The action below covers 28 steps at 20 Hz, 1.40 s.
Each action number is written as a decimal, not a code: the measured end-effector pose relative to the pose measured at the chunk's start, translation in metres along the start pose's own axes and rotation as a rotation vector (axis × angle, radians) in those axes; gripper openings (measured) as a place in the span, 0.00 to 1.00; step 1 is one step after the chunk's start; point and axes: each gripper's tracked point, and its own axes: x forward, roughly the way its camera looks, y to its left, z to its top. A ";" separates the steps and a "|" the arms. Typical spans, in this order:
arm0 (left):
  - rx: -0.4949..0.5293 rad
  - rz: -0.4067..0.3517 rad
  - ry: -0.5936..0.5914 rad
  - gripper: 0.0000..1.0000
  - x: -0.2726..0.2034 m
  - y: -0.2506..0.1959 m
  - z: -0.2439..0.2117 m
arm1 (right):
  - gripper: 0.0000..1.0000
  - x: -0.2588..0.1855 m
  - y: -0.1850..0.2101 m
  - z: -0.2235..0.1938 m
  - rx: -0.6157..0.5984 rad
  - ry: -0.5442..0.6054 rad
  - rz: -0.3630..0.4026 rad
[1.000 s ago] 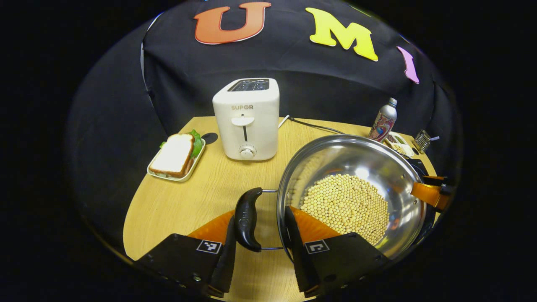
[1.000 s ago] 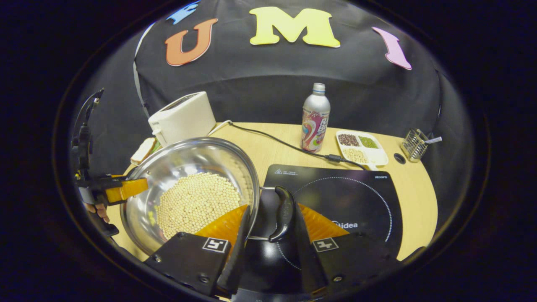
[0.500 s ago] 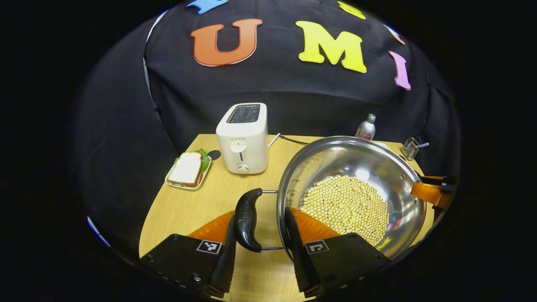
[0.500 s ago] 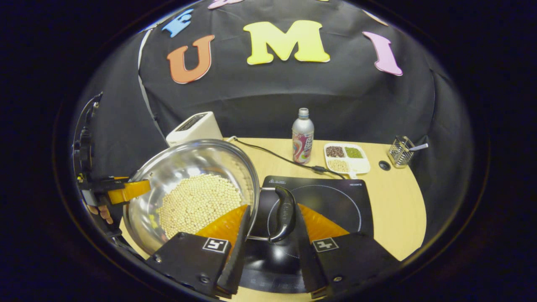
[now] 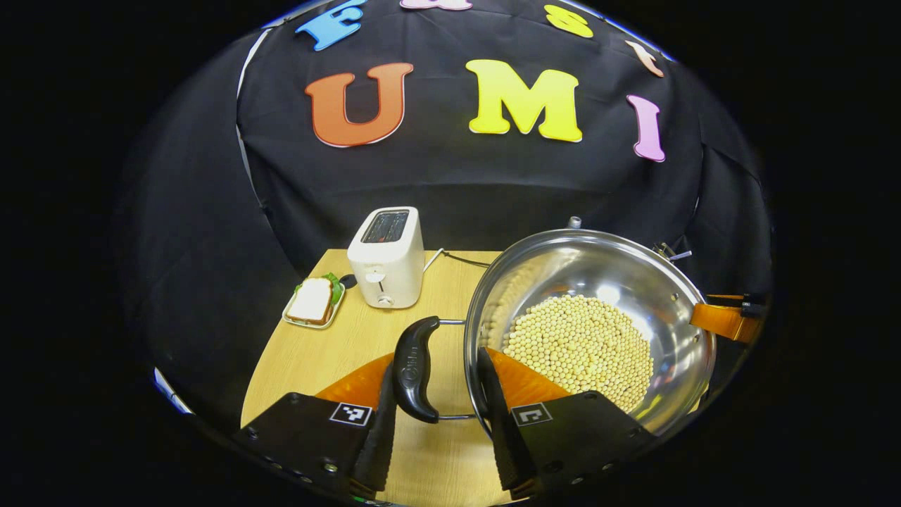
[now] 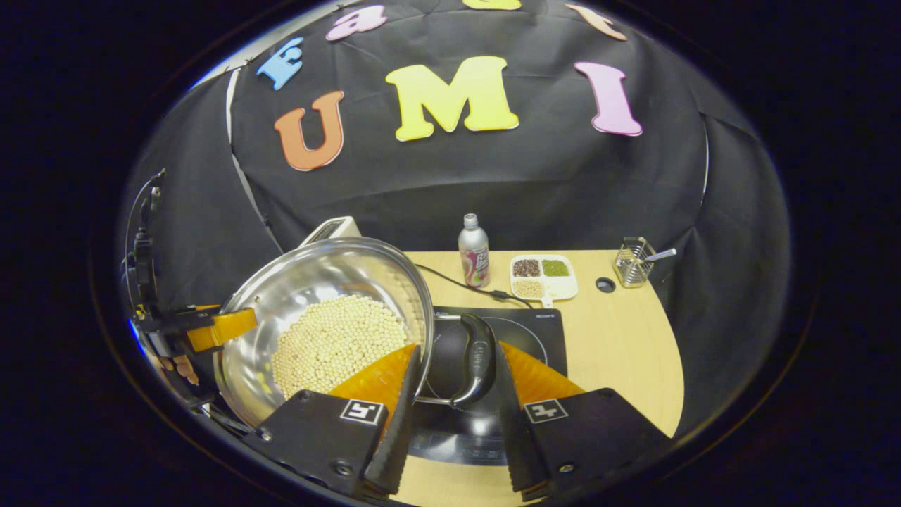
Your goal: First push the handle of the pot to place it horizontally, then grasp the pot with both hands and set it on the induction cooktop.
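Pot (image 5: 591, 317) lifted higher than before; table (image 5: 324, 352) farther below. Both hand-held grippers (image 5: 436, 412) (image 6: 450, 415) clamped on pot handles.

I see a black cloth wall (image 6: 493, 190) closing the booth behind and on both sides, hanging in soft folds. In front of it stands a light wood-grain worktop (image 6: 619, 345) with a rounded edge; a small dark round hole (image 6: 605, 284) sits near its back right. I see the same worktop (image 5: 317, 352) in the left gripper view. Lighting is even and bright.
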 end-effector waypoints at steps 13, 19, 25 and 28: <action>0.049 -0.077 0.003 0.57 -0.005 -0.114 -0.003 | 0.59 -0.050 -0.113 -0.013 0.036 -0.050 -0.069; 0.054 -0.116 0.046 0.57 0.034 -0.146 -0.024 | 0.56 -0.020 -0.157 -0.030 0.076 -0.022 -0.101; 0.029 -0.134 0.091 0.57 0.087 -0.162 -0.045 | 0.56 0.027 -0.175 -0.044 0.071 -0.002 -0.117; 0.021 -0.126 0.096 0.57 0.106 -0.161 -0.050 | 0.56 0.051 -0.177 -0.047 0.067 0.006 -0.112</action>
